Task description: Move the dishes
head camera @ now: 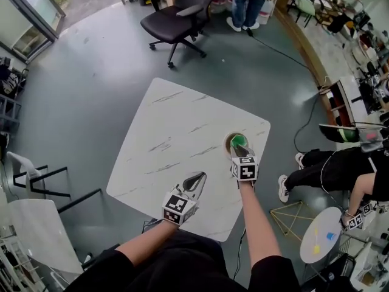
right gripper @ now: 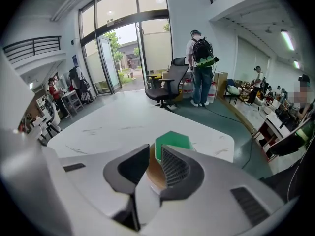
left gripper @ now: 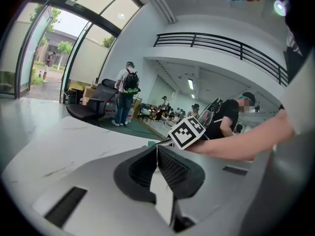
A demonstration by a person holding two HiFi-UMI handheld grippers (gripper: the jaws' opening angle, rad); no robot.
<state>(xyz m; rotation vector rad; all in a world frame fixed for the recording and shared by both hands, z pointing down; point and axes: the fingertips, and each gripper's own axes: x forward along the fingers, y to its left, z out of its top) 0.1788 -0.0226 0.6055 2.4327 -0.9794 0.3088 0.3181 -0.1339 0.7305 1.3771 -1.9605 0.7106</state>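
A green hexagonal cup (head camera: 239, 140) stands on a round brown saucer (head camera: 230, 143) near the right edge of the white marble table (head camera: 170, 132). My right gripper (head camera: 238, 150) reaches it from the near side. In the right gripper view the cup (right gripper: 173, 144) has its near left wall in the narrow gap between the jaws, with the saucer (right gripper: 154, 173) beneath. My left gripper (head camera: 194, 180) hovers over the table's front part, shut and empty. In the left gripper view its jaws (left gripper: 157, 157) touch, and the right gripper's marker cube (left gripper: 187, 132) shows beyond them.
A black office chair (head camera: 180, 16) and a standing person (head camera: 248, 2) are beyond the table's far side. A seated person (head camera: 340, 166) and a small round table (head camera: 322, 243) are to the right. A white chair (head camera: 36, 236) is at the lower left.
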